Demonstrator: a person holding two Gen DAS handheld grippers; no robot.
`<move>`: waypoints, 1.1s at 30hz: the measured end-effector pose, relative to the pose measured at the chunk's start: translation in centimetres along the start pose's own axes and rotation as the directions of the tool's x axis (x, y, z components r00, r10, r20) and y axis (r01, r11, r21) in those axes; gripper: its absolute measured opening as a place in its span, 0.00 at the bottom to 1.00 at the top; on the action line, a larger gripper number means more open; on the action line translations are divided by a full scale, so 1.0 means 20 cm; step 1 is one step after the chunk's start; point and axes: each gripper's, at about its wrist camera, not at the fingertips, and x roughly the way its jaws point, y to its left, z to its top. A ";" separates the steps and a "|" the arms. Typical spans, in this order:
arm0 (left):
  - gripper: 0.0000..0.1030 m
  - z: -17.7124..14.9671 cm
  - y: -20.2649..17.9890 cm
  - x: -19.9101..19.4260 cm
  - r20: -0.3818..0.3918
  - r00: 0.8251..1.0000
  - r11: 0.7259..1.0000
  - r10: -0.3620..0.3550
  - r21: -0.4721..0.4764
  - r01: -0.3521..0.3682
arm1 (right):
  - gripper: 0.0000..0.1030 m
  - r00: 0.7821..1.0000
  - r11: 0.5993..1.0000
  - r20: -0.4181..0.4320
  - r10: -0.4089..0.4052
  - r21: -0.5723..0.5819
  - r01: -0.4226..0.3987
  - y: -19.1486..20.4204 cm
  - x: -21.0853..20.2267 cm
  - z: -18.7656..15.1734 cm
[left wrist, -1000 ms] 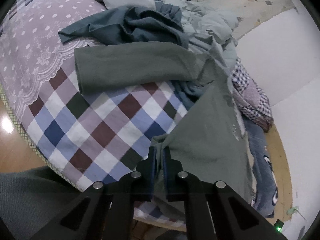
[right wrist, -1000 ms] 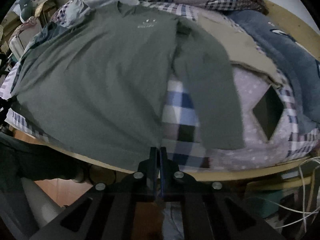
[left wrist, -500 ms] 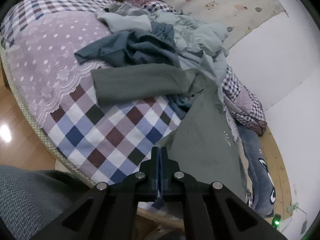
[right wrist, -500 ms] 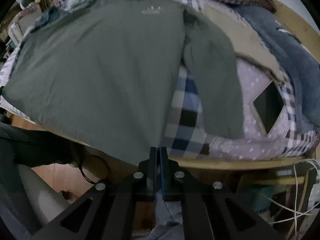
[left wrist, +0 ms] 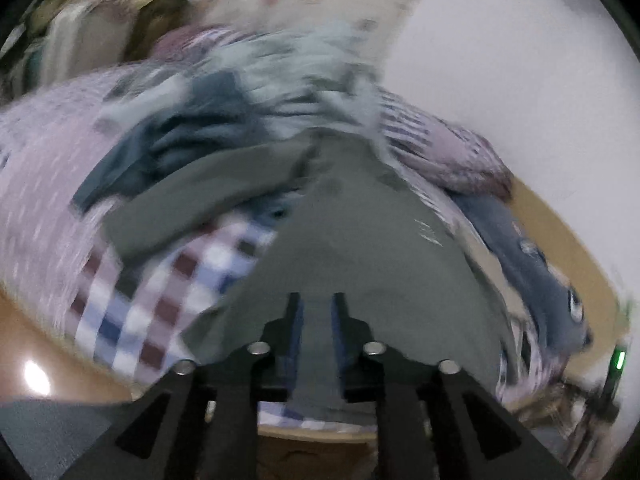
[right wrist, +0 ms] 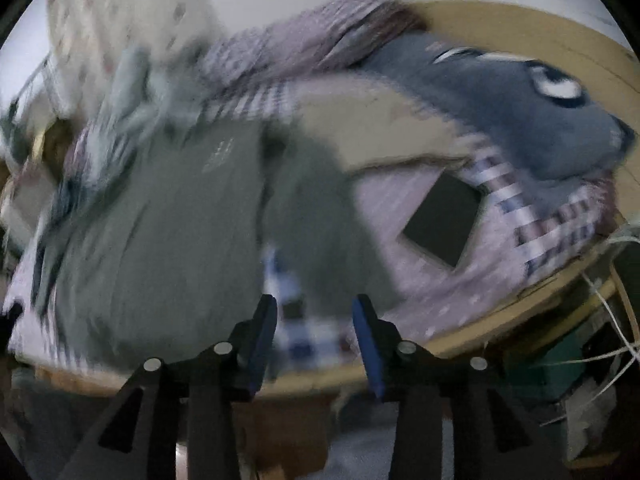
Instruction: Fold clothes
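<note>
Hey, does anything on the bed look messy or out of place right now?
Yes. A heap of crumpled clothes lies bunched behind the grey shirt, partly overlapping its sleeve. A flat dark square object also sits loose on the bedspread; blur hides what it is.

Matt grey-green cloth shirt (left wrist: pixel 360 248)

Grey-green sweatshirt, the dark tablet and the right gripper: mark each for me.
grey-green sweatshirt (right wrist: pixel 168 240), right wrist view, middle of the body panel.
dark tablet (right wrist: pixel 442 222), right wrist view, centre of its screen.
right gripper (right wrist: pixel 314 320), right wrist view, gap between open fingertips.
</note>
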 end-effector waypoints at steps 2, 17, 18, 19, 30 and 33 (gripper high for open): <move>0.47 0.00 -0.17 0.00 0.006 0.999 0.994 -0.043 0.103 0.042 | 0.45 0.994 0.994 0.107 0.007 0.105 -0.018 -0.09 -0.04 0.03; 0.81 -0.47 -1.53 0.08 -0.138 0.905 0.635 -0.403 0.669 0.385 | 0.72 0.953 0.916 0.303 -0.032 0.391 -0.093 -0.55 -0.15 -0.10; 0.81 -0.52 -1.60 0.10 -0.150 0.892 0.608 -0.426 0.682 0.406 | 0.72 0.954 0.915 0.297 -0.044 0.395 -0.080 -0.57 -0.15 -0.11; 0.81 -0.57 -1.66 0.11 -0.155 0.887 0.590 -0.434 0.696 0.410 | 0.72 0.955 0.917 0.293 -0.056 0.394 -0.067 -0.58 -0.16 -0.13; 0.81 -1.03 -2.08 0.40 -0.101 0.930 0.333 -0.352 0.915 0.226 | 0.73 0.943 0.869 0.320 -0.092 0.488 -0.080 -0.82 -0.23 -0.24; 0.81 -1.12 -2.11 0.51 -0.052 0.949 0.286 -0.310 0.947 0.145 | 0.73 0.938 0.860 0.336 -0.082 0.500 -0.104 -0.84 -0.24 -0.24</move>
